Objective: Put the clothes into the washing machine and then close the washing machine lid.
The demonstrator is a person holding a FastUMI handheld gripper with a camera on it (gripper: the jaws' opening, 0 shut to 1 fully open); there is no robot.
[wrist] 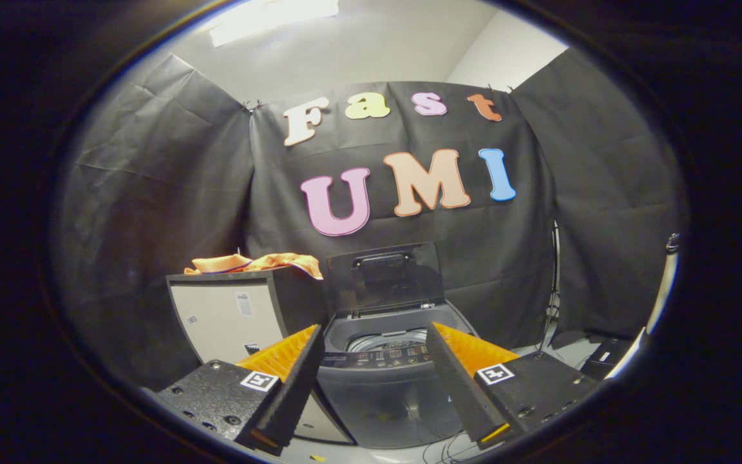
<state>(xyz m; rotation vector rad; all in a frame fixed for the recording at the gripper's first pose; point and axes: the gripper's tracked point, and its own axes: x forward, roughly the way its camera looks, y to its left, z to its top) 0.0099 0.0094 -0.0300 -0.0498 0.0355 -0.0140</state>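
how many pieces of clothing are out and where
1 that I can tell: an orange garment crumpled on top of the cabinet, left of the washing machine with its lid up. More may hide in its folds. The gripper is open, holding nothing.

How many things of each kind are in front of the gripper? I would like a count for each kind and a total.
Washing machine, lid raised, seen between the open fingers of the gripper: 1
Cabinet beside the machine: 1
Orange clothes lying on top of the cabinet: 1 heap; separate pieces cannot be told
Total: 3
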